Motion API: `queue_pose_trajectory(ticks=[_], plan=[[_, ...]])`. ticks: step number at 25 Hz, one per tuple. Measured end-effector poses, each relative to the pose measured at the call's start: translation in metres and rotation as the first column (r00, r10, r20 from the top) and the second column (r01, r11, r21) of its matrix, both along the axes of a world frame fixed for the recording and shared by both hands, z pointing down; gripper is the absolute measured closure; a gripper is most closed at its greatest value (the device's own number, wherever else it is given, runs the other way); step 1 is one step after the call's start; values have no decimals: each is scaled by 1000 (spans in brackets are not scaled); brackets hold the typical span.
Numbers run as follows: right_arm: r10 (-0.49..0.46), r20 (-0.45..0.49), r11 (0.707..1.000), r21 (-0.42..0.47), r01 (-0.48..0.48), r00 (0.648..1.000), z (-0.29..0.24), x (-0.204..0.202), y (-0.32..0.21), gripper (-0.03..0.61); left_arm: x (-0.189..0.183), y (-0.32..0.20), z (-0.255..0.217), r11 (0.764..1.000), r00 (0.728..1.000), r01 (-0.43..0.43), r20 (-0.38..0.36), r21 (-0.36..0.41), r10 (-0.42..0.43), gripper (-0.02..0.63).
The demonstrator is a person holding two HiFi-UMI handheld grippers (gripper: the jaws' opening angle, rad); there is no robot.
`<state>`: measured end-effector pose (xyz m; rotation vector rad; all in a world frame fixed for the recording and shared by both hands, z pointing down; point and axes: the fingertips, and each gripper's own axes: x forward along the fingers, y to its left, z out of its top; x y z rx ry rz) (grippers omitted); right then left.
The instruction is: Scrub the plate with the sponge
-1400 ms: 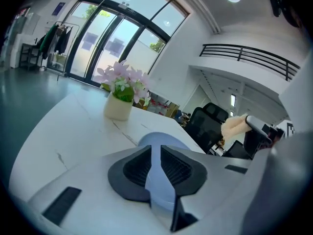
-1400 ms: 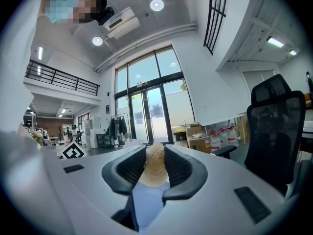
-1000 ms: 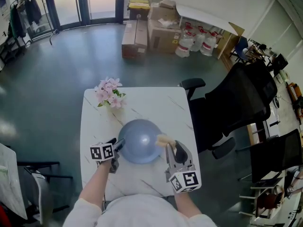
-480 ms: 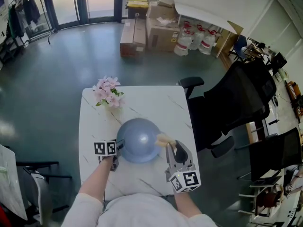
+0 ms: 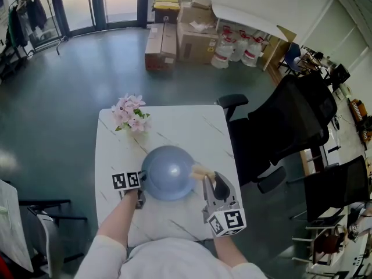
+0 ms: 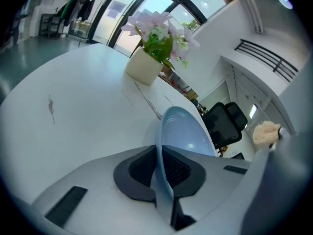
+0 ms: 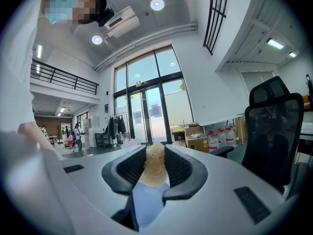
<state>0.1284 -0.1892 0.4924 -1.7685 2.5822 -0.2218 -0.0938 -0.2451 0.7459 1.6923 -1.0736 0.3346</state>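
On plate (image 5: pixel 168 172), left tool (image 5: pixel 141 182) jaws just closed

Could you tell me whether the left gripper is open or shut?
Shut on the plate: the left gripper has just been closing, pads pinching its rim.

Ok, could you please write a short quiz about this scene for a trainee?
1. True or false: the right gripper's jaws hold a pale fibrous sponge.
2. What is between the left gripper's jaws? A) the round blue plate's rim B) a cup C) nothing
3. Fill in: seen from the head view, the pink flowers in the cream pot stand at the white table's far ____ corner.
Key: 1 true. 2 A; these jaws have just closed on it. 3 left.
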Motion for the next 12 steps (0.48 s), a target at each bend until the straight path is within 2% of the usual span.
queue_pose_trajectory(ticks=[4,12], plan=[[-2,0,1000,13,2,1000,-3,0,0,459,-1,0,-3,999,998,52,-43,10,-52,569],[-17,8,999,48,17,1000,-19,-5,3,459,0,-7,-56,983,991,92,-106,160,-76,569]])
